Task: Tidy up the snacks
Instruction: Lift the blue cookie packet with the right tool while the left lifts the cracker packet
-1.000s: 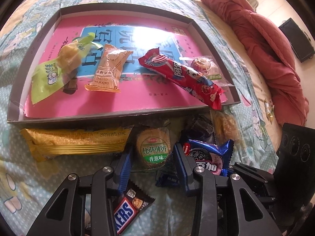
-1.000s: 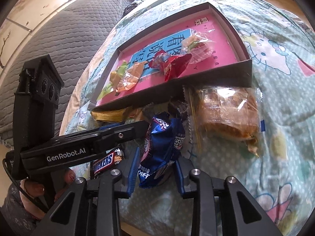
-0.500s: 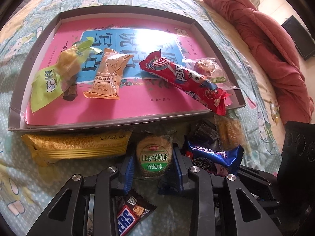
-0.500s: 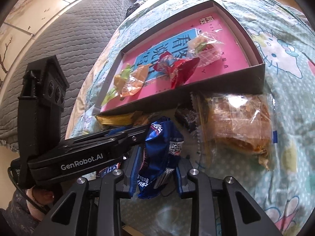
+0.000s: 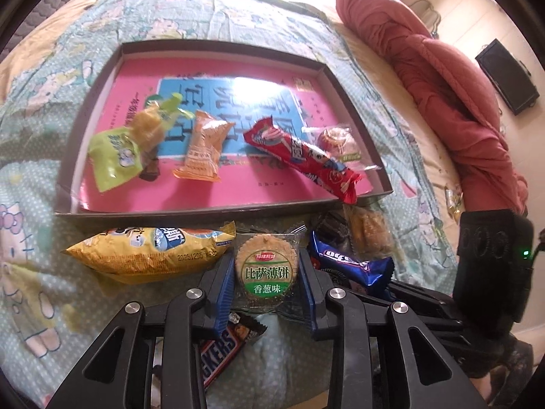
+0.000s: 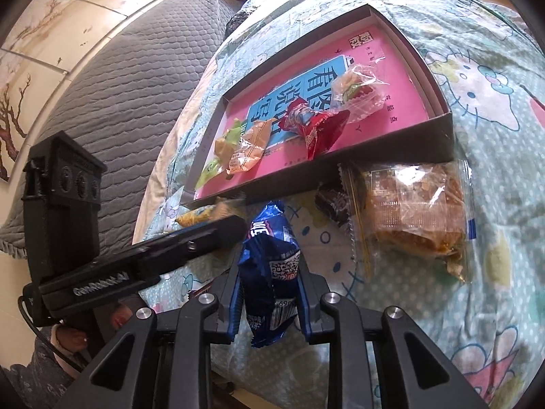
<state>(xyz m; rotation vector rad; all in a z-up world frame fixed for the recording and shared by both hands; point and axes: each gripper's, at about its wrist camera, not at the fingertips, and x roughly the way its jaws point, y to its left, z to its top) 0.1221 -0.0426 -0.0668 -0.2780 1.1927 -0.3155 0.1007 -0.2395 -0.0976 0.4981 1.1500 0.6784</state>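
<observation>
Peeking from under left gripper: Snickers bar | blue wrapper's print creased

The box floor lay free along its near pink strip and far half; four packets crossed its middle. Its near wall barred a level approach, with the yellow bag and brown pastry pack crowding the bedspread beside it.

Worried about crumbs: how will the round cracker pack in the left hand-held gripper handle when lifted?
The round cracker pack looks thin and rigid, probably light. The cracker may snap if the left hand-held gripper squeezes harder. Its glossy clear wrapper could slip.
</observation>
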